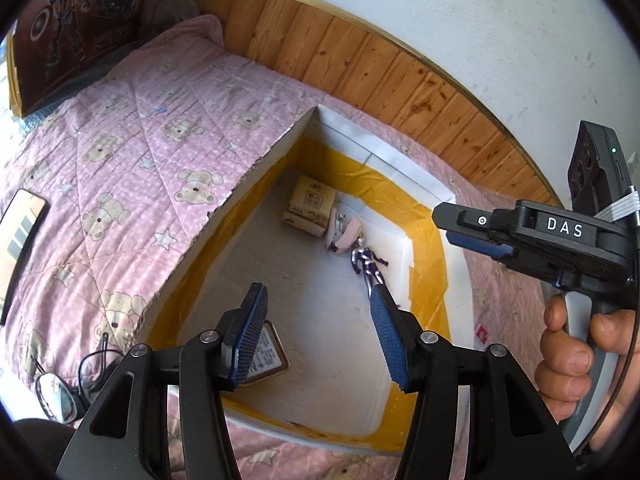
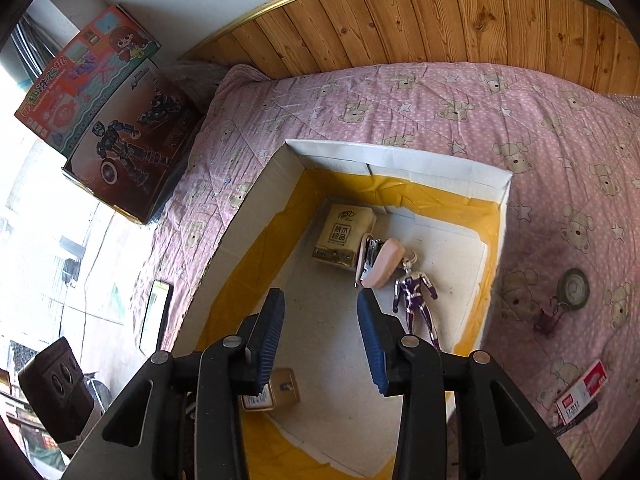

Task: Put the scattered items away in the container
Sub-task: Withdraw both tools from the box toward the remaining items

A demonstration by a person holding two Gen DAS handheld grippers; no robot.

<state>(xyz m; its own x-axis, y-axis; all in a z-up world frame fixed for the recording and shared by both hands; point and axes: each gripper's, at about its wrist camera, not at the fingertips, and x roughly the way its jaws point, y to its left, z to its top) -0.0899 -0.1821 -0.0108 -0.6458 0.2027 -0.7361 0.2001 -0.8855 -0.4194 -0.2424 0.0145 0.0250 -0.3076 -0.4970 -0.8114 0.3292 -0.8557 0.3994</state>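
Observation:
A white box [image 1: 424, 192] [image 2: 400, 156] with yellow tape inside sits on the pink bear quilt. Inside lie a tan tissue pack [image 1: 310, 205] [image 2: 343, 236], a pink stapler [image 1: 345, 235] [image 2: 378, 262], a purple-silver toy figure [image 1: 366, 262] [image 2: 416, 300] and a small tan box [image 1: 266, 354] [image 2: 276, 394]. My left gripper [image 1: 316, 312] is open and empty above the box. My right gripper [image 2: 320, 312] is open and empty above the box; it also shows in the left wrist view [image 1: 476, 236]. On the quilt lie a phone [image 1: 20, 236] [image 2: 154, 316], eyeglasses [image 1: 68, 384], a tape roll [image 2: 574, 290], a binder clip [image 2: 548, 320] and a red-white packet [image 2: 582, 392].
Toy boxes [image 1: 68, 28] [image 2: 116, 120] stand at the bed's far corner. A wooden wall panel [image 2: 440, 16] runs along the far side of the bed. The bed's edge drops off at the left in the right wrist view.

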